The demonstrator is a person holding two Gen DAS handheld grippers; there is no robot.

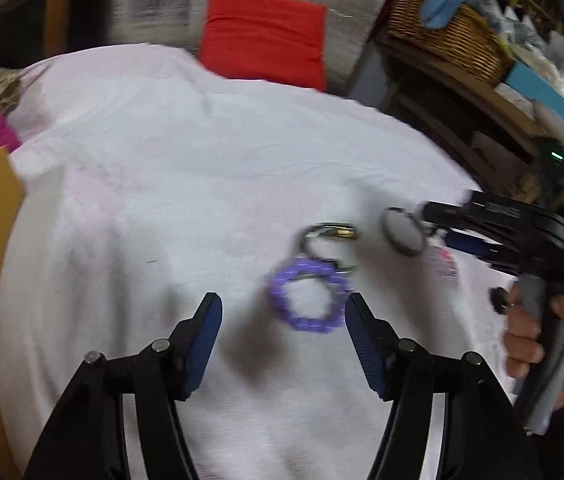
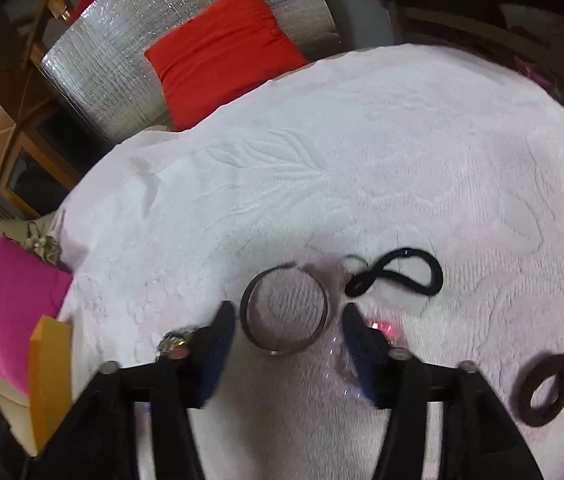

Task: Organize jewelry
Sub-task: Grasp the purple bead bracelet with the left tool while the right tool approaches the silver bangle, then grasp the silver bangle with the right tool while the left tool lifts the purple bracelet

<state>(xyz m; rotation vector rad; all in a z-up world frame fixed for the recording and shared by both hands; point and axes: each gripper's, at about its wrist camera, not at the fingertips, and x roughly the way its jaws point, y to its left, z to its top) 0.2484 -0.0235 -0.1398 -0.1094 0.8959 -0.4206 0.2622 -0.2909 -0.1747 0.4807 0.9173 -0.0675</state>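
2 grippers hang over a white cloth (image 2: pixel 361 128) with pressed leaf shapes in it. We cannot tell what is under the cloth.

We see our left gripper (image 1: pixel 282 312) spread wide with nothing in it. A purple bead bracelet (image 1: pixel 307 298) lies flat on the cloth just past its tips, between them. Behind the bracelet sits a key ring with a gold clip (image 1: pixel 329 236), touching it.

Our right gripper (image 2: pixel 287 320) is spread too. A silver bangle (image 2: pixel 283 310) lies between its 2 fingers (image 2: pixel 220 340), and we see a small gap on each side, so it is not pinched. A black hair tie (image 2: pixel 397 274) lies twisted just behind the bangle, next to a small silver ring (image 2: pixel 353 264). A brown ring (image 2: pixel 543 390) lies well apart, on the right.

From the left camera we see a hand (image 1: pixel 553 340) holding the right gripper's handle. A red cushion (image 1: pixel 262 48) sits past the far edge of the cloth.
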